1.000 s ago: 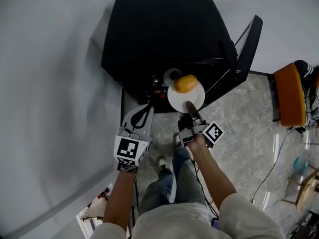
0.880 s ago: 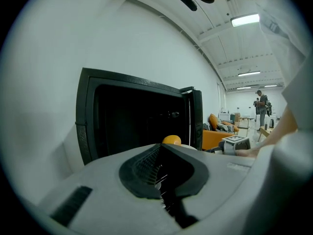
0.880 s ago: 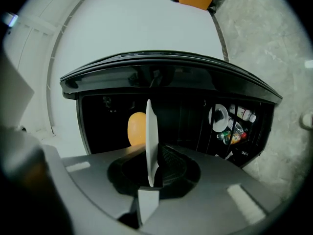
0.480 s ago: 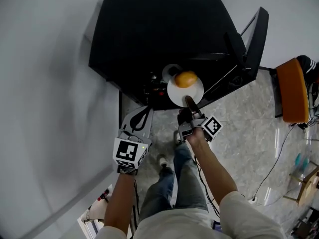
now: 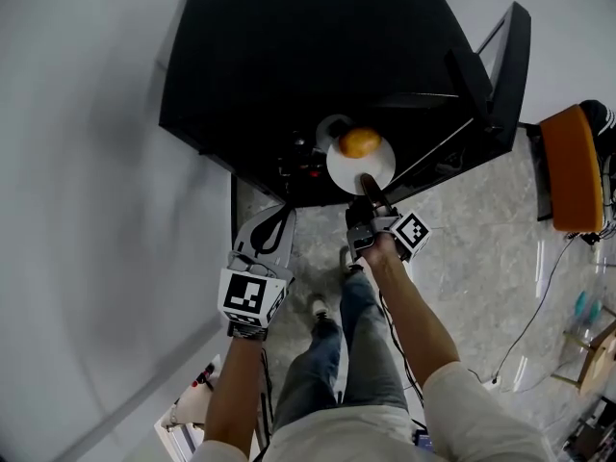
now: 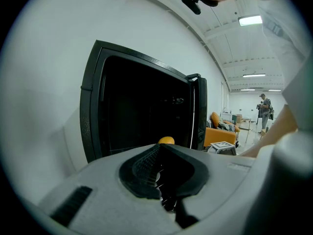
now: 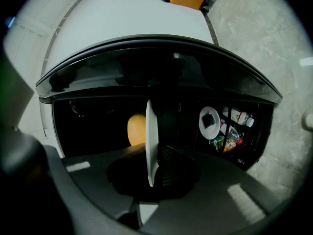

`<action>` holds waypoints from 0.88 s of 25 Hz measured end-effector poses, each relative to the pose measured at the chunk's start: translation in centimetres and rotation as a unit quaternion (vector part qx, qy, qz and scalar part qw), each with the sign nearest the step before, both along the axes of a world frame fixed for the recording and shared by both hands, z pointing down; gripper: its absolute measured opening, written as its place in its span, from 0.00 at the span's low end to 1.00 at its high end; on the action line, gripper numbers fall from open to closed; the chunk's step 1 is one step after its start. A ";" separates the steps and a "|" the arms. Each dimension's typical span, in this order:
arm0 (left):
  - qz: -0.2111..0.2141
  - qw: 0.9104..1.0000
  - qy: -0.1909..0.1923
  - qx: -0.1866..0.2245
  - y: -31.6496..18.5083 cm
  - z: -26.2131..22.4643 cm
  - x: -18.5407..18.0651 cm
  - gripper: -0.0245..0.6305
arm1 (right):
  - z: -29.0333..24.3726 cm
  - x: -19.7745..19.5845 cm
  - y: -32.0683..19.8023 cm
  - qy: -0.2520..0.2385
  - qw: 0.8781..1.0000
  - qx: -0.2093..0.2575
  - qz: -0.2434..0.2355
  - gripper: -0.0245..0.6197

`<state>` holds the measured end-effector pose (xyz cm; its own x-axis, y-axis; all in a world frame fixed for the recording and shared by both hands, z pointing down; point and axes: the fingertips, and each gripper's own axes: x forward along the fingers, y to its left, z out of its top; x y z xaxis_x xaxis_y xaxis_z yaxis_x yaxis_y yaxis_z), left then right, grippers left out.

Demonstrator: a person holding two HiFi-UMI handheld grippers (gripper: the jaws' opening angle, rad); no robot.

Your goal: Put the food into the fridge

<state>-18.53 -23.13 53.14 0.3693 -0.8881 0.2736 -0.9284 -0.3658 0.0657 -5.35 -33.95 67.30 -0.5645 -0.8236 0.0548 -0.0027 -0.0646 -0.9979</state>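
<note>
The fridge (image 5: 318,56) is black. The plate (image 5: 377,169) is white, the food (image 5: 361,142) on it golden orange. The left gripper (image 5: 286,210) and right gripper (image 5: 367,185) carry cubes with black-and-white square markers. The floor (image 5: 481,258) is grey marbled stone; the chair (image 5: 568,166) at right is orange.

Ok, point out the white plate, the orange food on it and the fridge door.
round white plate (image 5: 384,163), head view, bare rim right of the food.
orange round food (image 5: 361,142), head view, top.
black fridge door (image 5: 510,65), head view, its upper edge.
</note>
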 end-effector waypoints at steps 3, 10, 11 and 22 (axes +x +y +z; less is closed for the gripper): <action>-0.001 1.000 0.001 -0.005 0.1 0.6 0.0 0.04 | 0.7 0.0 -0.4 -0.002 1.000 -0.004 0.005 0.07; -0.002 1.000 -0.001 -0.013 0.2 1.4 0.0 0.04 | 2.3 -0.1 -1.2 -0.006 1.000 -0.011 0.011 0.07; -0.002 1.000 -0.002 -0.013 0.2 1.4 0.0 0.04 | 2.2 -0.2 -1.3 -0.006 1.000 -0.012 0.010 0.07; -0.008 1.000 0.000 -0.024 0.5 2.4 -0.3 0.04 | 4.1 -0.7 -2.7 -0.008 1.000 -0.020 0.012 0.07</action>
<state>-18.80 -22.62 55.53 0.3549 -0.8798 0.3163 -0.9342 -0.3472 0.0823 -6.03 -36.61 71.38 -0.5462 -0.8339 0.0795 0.0152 -0.1048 -0.9944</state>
